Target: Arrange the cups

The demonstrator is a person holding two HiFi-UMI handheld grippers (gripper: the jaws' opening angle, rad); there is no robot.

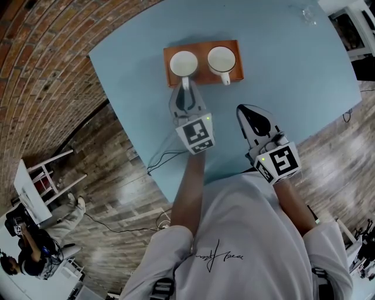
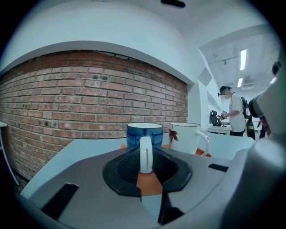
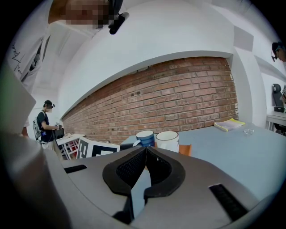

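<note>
One steady pinch: hold left gripper (image 2: 146, 166) clamped narrow on the handle (image 2: 146, 152) of the blue cup (image 2: 144, 133), standing on the orange tray (image 1: 202, 45) beside the white cup (image 2: 185, 137). Lift straight, without tilting or bumping. Leave right gripper (image 3: 145, 154), closed and empty, clear.

tray (image 1: 202, 43) on surface (image 1: 281, 76), far middle | left cup (image 1: 183, 62) and right cup (image 1: 221, 58) side by side on tray, handles toward near edge | left tool (image 1: 186, 88) at left cup's handle | right tool (image 1: 243, 109) nearer, rightward, apart from tray | small item (image 1: 309, 14), perhaps a glass, far right corner
</note>
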